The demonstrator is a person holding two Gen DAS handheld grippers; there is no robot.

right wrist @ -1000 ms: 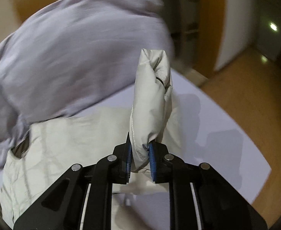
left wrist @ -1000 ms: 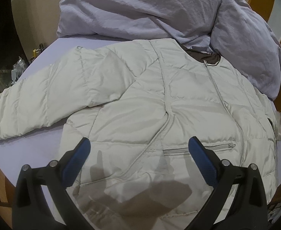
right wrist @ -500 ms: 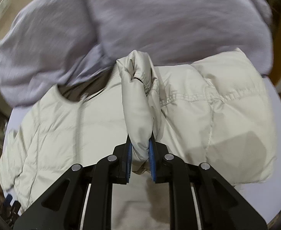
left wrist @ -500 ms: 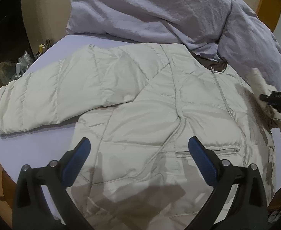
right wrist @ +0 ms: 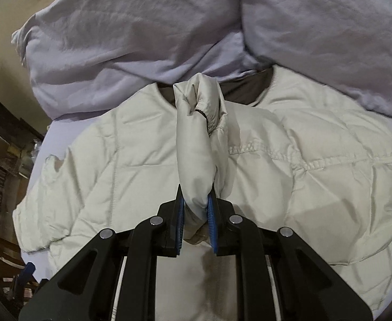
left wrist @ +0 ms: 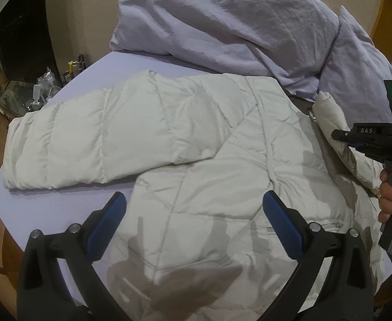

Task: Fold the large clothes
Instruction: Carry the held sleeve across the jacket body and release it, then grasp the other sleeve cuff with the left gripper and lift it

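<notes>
A cream quilted puffer jacket (left wrist: 209,165) lies front up on the lilac bed sheet (left wrist: 62,200), its left sleeve (left wrist: 94,139) stretched out to the left. My left gripper (left wrist: 193,214) hovers open over the jacket's lower front, nothing between its blue pads. My right gripper (right wrist: 196,208) is shut on the other sleeve's cuff end (right wrist: 196,144), holding it up over the jacket's chest (right wrist: 142,160) near the dark collar lining (right wrist: 247,91). In the left wrist view that gripper (left wrist: 340,136) and the hand holding it show at the right edge.
A rumpled lilac duvet (left wrist: 236,26) and pillow (left wrist: 356,80) lie heaped behind the jacket. Bottles and clutter (left wrist: 43,88) stand on a low surface beyond the bed's left edge. Wooden floor shows at the lower left.
My right gripper has carried the sleeve cuff from off the bed's right side to over the jacket's chest, and it has come into the left wrist view. The left gripper drifted slightly.
</notes>
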